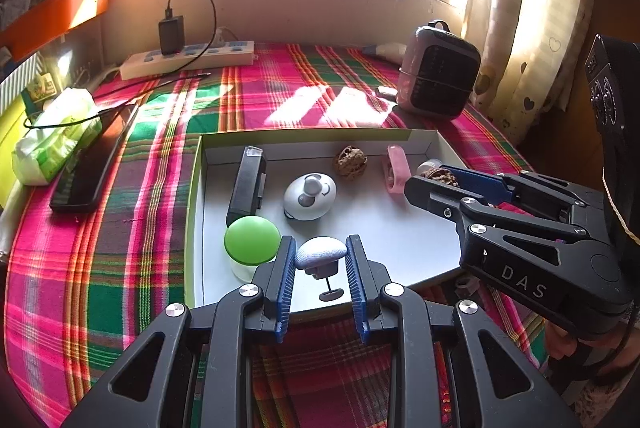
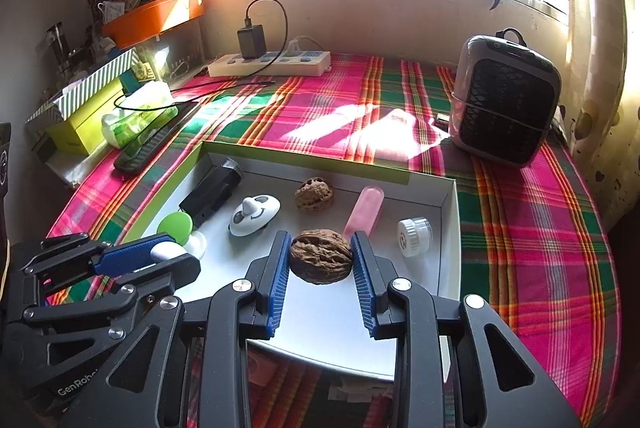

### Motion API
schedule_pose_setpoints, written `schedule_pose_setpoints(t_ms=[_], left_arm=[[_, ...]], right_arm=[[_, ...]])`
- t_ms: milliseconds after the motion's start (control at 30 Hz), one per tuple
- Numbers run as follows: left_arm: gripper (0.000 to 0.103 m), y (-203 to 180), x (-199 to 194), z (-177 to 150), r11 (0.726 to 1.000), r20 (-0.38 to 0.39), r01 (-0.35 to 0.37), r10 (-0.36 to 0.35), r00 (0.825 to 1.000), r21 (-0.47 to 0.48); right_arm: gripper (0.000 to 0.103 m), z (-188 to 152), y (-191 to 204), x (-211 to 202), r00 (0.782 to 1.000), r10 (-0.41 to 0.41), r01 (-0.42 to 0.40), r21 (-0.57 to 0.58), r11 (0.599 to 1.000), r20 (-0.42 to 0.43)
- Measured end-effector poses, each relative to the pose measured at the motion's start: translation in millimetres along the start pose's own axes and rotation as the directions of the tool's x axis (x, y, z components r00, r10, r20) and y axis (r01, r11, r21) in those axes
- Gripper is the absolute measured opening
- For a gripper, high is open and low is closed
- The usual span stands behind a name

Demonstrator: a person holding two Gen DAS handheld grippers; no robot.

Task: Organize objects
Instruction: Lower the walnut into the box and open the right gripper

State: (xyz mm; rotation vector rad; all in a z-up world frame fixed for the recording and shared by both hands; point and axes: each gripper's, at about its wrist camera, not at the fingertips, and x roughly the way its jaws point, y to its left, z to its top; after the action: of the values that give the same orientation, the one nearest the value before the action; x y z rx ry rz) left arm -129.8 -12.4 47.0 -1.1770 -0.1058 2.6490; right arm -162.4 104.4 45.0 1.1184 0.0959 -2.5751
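A shallow white tray [image 1: 400, 232] [image 2: 448, 228] lies on the plaid cloth. My left gripper [image 1: 321, 260] is shut on a small white mushroom-shaped piece [image 1: 320, 253], held above the tray's near edge; it also shows in the right wrist view [image 2: 166, 251]. My right gripper [image 2: 321, 258] is shut on a brown walnut [image 2: 321, 257], held over the tray; the left wrist view shows it too [image 1: 442, 177]. In the tray lie a second walnut [image 1: 350, 162] [image 2: 314, 194], a green-capped jar [image 1: 252, 246], a white oval gadget [image 1: 310, 197], a black stapler [image 1: 247, 184], a pink clip [image 1: 396, 168] and a white round cap [image 2: 414, 237].
A small grey heater [image 2: 504, 100] stands at the back right. A power strip with charger [image 2: 272, 62] lies by the wall. A black phone [image 1: 90, 164] and a tissue pack [image 1: 52, 136] lie left of the tray. Boxes [image 2: 84, 108] are stacked at far left.
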Motion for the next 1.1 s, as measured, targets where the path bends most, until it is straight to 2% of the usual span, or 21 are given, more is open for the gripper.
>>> schedule_pose_setpoints(t_ms=[567, 1100], left_arm=[[0.023, 6, 19, -1, 1.000, -0.034, -0.002, 0.001, 0.999, -0.016], [0.023, 7, 29, 0, 1.000, -0.054, -0.008, 0.008, 0.999, -0.018]], right_arm=[[0.032, 13, 5, 41, 0.995, 0.024, -0.027, -0.036, 0.999, -0.093], [0.032, 18, 6, 63, 0.991, 0.025, -0.031, -0.047, 0.998, -0.132]])
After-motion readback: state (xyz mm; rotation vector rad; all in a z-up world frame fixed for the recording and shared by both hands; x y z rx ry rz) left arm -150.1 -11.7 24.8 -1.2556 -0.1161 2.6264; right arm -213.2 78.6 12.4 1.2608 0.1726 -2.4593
